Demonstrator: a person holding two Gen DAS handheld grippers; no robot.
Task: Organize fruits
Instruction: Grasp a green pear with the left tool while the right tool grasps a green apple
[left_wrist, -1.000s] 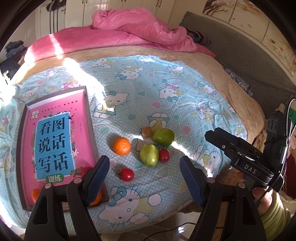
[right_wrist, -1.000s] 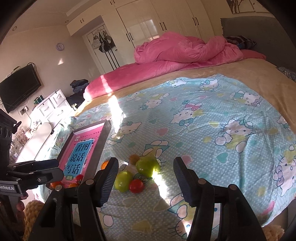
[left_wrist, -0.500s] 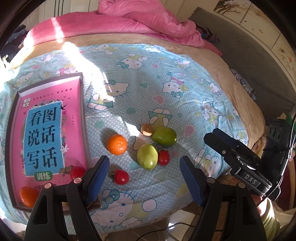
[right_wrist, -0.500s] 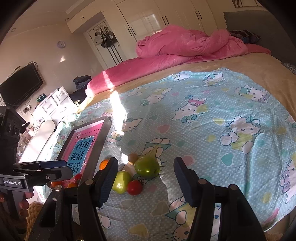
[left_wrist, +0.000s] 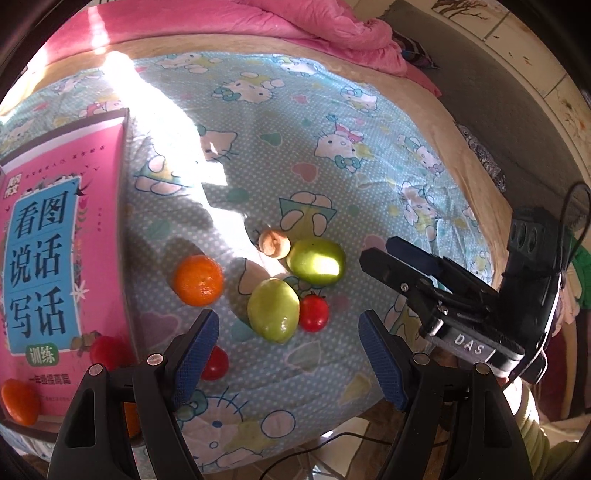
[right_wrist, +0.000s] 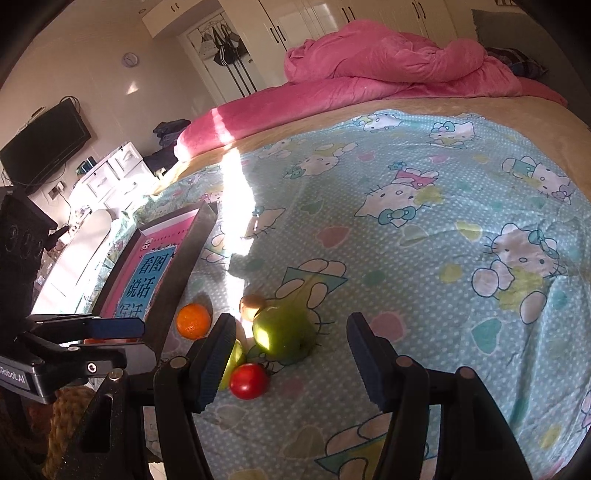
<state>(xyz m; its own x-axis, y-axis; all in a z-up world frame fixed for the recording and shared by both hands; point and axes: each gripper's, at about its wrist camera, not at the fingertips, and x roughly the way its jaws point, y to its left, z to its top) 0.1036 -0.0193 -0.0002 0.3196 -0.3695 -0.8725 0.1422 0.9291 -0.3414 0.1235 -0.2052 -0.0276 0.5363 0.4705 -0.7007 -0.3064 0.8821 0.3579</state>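
green fruit (left_wrist: 272, 311) ahead of open left claw (left_wrist: 288, 345)

red tomato (left_wrist: 216, 363) half behind finger, tray (left_wrist: 123, 155) cropped left

Home bedroom. A bed (right_wrist: 424, 122) fills most of both views, covered with a light-blue cartoon-cat sheet (right_wrist: 424, 229) over a tan blanket. A crumpled pink duvet (right_wrist: 388, 62) is heaped at the far end. White built-in wardrobe doors (right_wrist: 332, 18) line the back wall, with bags and clothes hanging (right_wrist: 221, 44) in an open section. A round wall clock (right_wrist: 130, 59) is on the cream wall. A flat TV (right_wrist: 44, 144) is mounted at left above a white drawer unit (right_wrist: 110, 173) cluttered with small items. Folded dark clothes (right_wrist: 170, 131) are piled near the bed. A grey padded headboard (left_wrist: 498, 92) shows in the left wrist view. Strong sunlight streaks across the bedding.
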